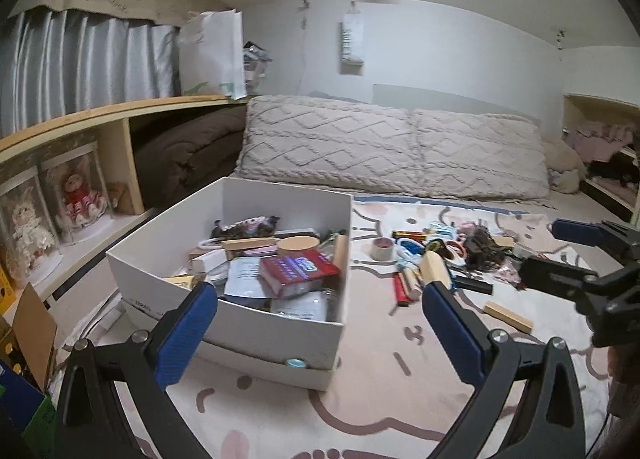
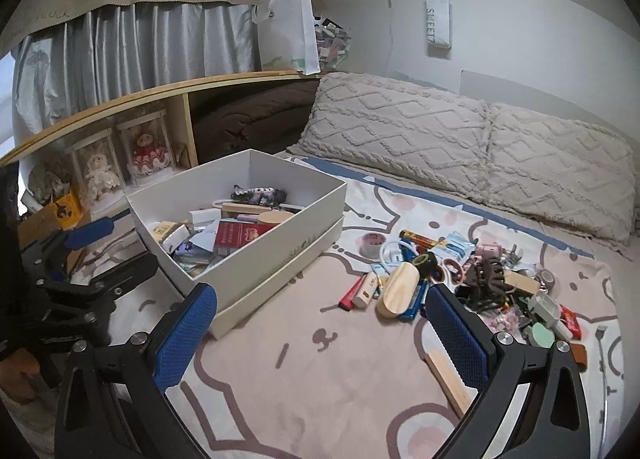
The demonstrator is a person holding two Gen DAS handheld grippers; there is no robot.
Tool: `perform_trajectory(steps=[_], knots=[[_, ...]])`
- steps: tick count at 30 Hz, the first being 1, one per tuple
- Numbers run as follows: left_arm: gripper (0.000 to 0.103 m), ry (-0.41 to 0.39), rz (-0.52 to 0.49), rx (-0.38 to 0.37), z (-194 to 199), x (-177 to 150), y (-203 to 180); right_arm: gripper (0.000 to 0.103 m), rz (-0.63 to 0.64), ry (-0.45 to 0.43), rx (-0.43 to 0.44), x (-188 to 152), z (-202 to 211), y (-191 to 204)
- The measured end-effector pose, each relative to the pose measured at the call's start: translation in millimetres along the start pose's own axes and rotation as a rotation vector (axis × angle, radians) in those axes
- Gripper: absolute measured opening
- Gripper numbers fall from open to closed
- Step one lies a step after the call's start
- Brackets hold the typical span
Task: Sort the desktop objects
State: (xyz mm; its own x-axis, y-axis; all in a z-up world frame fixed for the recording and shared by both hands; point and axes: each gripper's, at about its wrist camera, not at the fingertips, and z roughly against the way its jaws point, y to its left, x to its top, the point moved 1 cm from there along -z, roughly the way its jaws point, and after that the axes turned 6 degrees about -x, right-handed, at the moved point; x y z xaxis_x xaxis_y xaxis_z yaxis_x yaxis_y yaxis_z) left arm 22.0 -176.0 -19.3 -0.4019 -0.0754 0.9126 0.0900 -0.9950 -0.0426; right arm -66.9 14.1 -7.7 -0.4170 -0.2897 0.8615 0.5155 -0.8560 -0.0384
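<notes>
Both hand-held grippers hover over the bed with jaws spread wide and nothing between them: the left hand-held gripper (image 1: pixel 320 291) at the white box (image 1: pixel 256 323), the right hand-held gripper (image 2: pixel 320 295) nearer the loose clutter (image 2: pixel 460 271). From the right wrist view, the box, already holding sorted items, sits at ten o'clock; the clutter lies on the bedsheet (image 2: pixel 320 379) at two o'clock, an oval wooden piece (image 2: pixel 398 289) at its near edge.

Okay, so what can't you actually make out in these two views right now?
- Lower contents of the white box: buried under the red packet and papers, both views.
- Wooden strip: partly behind the right gripper fingers, right wrist view.
- Print on the lighters: too small.
- Pile's right end: cluttered, things overlap.
</notes>
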Motion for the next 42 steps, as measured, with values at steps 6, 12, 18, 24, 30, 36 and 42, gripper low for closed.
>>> perform_trajectory(steps=[6,12,18,24,30,36,42], knots=[[0.103,0.001,-0.026,-0.026,14,-3,-11,0.103,-0.004,-0.015,-0.013,-12,10,-3],[0.103,0.004,-0.054,-0.030,25,-6,-23,0.103,-0.008,-0.026,-0.011,-23,17,-6],[0.103,0.018,-0.088,-0.035,29,-11,-33,0.103,-0.008,-0.027,-0.022,-33,22,-11],[0.103,0.020,-0.092,-0.045,36,-14,-36,0.103,-0.029,-0.035,-0.029,-42,31,-21],[0.103,0.031,-0.101,-0.048,41,-20,-39,0.103,-0.035,-0.027,-0.034,-49,34,-24],[0.103,0.024,-0.100,-0.048,45,-23,-39,0.103,-0.035,-0.027,-0.038,-51,35,-23],[0.103,0.008,-0.105,-0.054,51,-23,-43,0.103,-0.022,-0.019,-0.043,-54,35,-18]])
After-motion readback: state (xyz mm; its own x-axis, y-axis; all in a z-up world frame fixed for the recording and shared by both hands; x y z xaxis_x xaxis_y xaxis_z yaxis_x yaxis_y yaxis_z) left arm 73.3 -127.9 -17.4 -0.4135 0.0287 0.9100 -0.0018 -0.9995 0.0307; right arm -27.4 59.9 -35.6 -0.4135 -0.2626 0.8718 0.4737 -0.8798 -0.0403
